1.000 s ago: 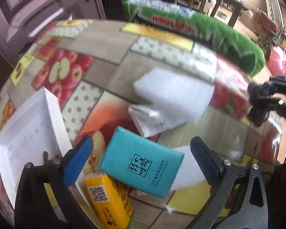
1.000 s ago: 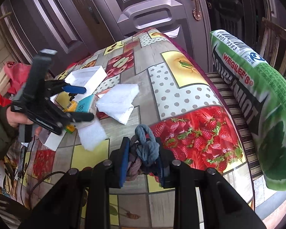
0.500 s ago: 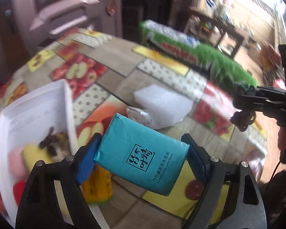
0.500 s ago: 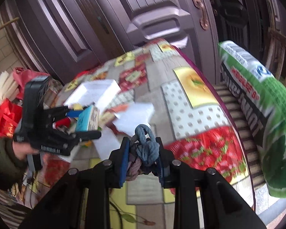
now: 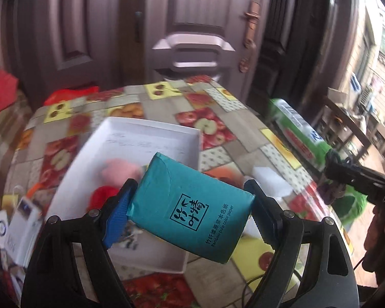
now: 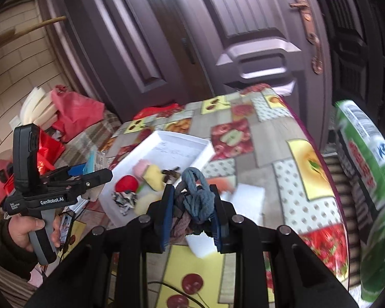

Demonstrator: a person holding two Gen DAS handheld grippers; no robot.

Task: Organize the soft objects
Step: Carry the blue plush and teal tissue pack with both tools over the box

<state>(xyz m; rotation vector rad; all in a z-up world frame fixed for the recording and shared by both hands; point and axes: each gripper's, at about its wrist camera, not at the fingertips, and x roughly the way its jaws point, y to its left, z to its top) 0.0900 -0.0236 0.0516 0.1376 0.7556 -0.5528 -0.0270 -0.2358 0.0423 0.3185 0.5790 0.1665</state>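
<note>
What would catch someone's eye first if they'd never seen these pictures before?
Probably the teal tissue pack, clamped in the left gripper above the near end of the white box. Next, the knotted blue and brown rope pinched in the right gripper over the fruit-patterned tablecloth. In the box, a red ball lies among other soft bits.

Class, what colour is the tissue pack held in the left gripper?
Teal, with dark printed lettering; the tissue pack shows best in the left wrist view.
</note>
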